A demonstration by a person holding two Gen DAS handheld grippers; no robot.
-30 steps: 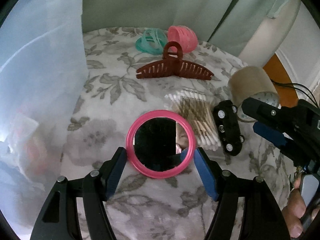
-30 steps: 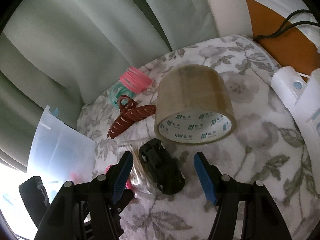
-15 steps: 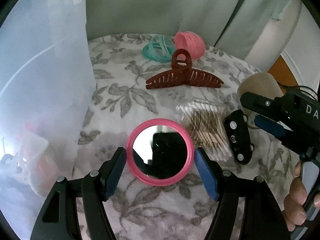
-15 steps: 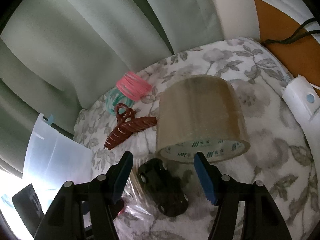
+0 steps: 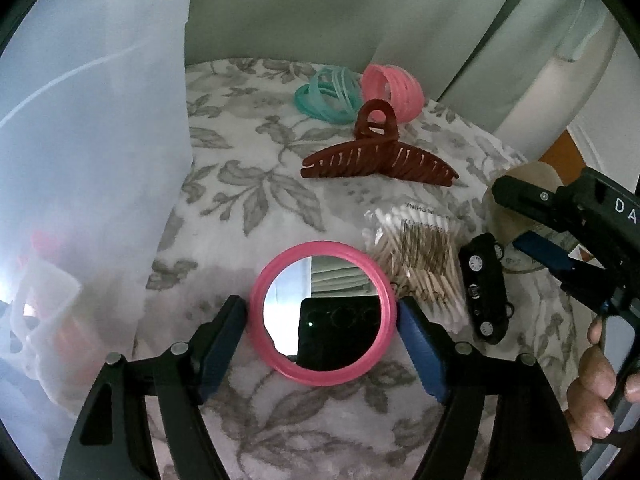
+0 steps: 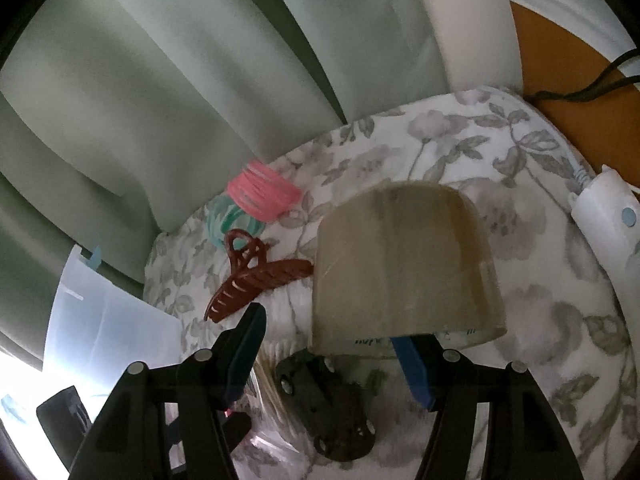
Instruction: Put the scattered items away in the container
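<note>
The round pink-framed hand mirror [image 5: 323,314] is lying flat on the grey floral tablecloth [image 5: 256,196], and since a second ago the left gripper [image 5: 322,340] has been closing in around it: its blue pads [image 5: 420,350] are now sitting just beside the pink rim on both sides, parted wide and, as far as can be seen, not yet squeezing. The mirror's glass is now reflecting a bright strip of window and the dark gripper body (earlier it was mostly dark).

On the other side, the right gripper [image 6: 332,344] has been pushing forward toward the brown roll of packing tape [image 6: 404,268]. One second back the roll was standing clear ahead of the fingers; now the right blue pad is reaching under or inside its lower edge while the left pad is staying outside, jaws spread apart. The roll is looking tilted. The black toy car [image 6: 328,408] is lying below the fingers.

Further out, the bag of cotton swabs [image 5: 416,256] is resting beside the mirror, the brown claw hair clip [image 5: 380,156] beyond it, then the teal bangles [image 5: 326,96] and pink bangles [image 5: 394,92]. The translucent plastic container [image 5: 92,160] is standing at the left. A person's hand [image 5: 596,392] is gripping the right tool's handle.
</note>
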